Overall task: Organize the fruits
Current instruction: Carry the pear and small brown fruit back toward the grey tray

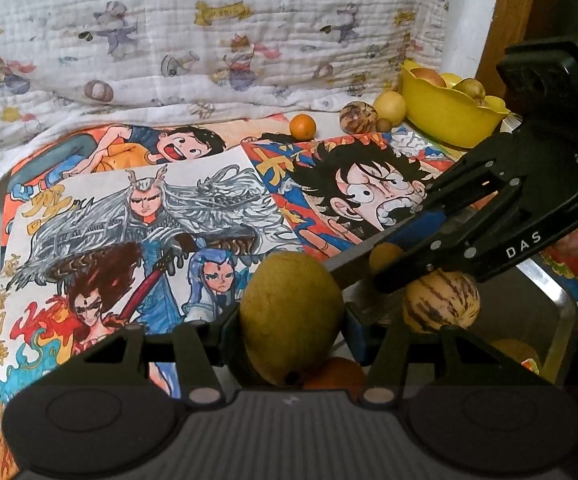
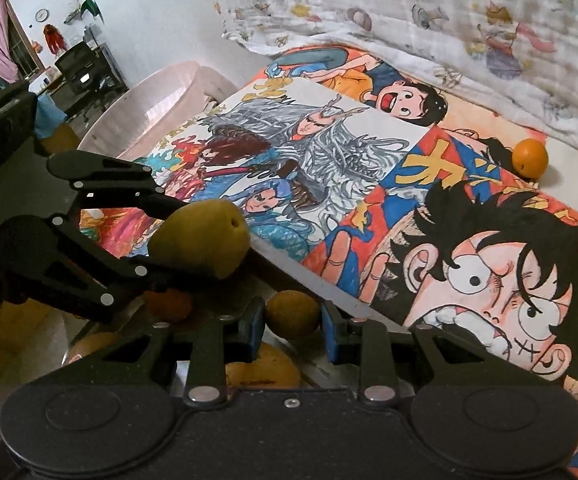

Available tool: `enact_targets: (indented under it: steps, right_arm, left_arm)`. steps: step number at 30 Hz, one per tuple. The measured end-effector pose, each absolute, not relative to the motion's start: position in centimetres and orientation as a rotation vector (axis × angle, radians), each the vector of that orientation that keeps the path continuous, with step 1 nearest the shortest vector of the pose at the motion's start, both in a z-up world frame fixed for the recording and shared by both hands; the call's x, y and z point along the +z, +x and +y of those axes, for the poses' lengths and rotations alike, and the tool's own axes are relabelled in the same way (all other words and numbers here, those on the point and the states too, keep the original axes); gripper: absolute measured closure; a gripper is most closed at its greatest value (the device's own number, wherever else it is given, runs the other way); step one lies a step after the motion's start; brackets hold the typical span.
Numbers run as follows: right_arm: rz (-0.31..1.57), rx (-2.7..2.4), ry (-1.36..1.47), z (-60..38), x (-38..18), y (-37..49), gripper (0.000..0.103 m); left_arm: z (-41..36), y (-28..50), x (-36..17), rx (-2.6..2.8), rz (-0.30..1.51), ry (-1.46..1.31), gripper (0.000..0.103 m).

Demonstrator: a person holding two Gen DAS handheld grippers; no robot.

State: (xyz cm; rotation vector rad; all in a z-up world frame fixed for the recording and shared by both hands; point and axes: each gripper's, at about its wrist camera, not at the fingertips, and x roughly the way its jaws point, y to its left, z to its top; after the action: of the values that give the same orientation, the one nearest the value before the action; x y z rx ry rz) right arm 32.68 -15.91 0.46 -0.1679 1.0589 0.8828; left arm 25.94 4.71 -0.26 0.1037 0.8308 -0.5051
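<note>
Frankly, my left tool (image 1: 291,322) pinched the greenish mango (image 1: 291,316) above the metal tray (image 1: 557,300), my right tool (image 2: 292,322) pinched a small brown fruit (image 2: 292,314); crowding risked a knocked, dropped fruit.

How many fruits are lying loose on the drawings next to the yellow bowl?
4: an orange, a striped brown fruit, a tiny brown one and a yellow one touching the bowl. More may hide behind it.

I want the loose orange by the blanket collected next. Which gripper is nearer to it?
Probably right, narrowly. The right gripper, shut on a small brown fruit, and the left gripper, shut on a green mango, are both far from the orange.
</note>
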Motion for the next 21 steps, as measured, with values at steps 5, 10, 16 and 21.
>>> enact_targets:
  steps: [5, 10, 16, 21]
  right_arm:
    - [1.061, 0.888, -0.184, -15.42, 0.42, 32.61, 0.071]
    - [1.064, 0.884, -0.177, -15.41, 0.34, 32.62, 0.07]
    - [1.065, 0.878, -0.161, -15.85, 0.4, 32.62, 0.065]
    - [1.063, 0.872, -0.158, -16.24, 0.62, 32.49, 0.06]
  left_arm:
    - [4.65, 26.04, -0.19, -0.503, 0.838, 0.104, 0.045]
    - [4.69, 26.01, -0.24, -0.499, 0.84, 0.093, 0.044]
    - [4.68, 25.89, -0.23, -0.494, 0.839, 0.096, 0.044]
    - [4.92, 25.82, 0.06, -0.483, 0.836, 0.081, 0.044]
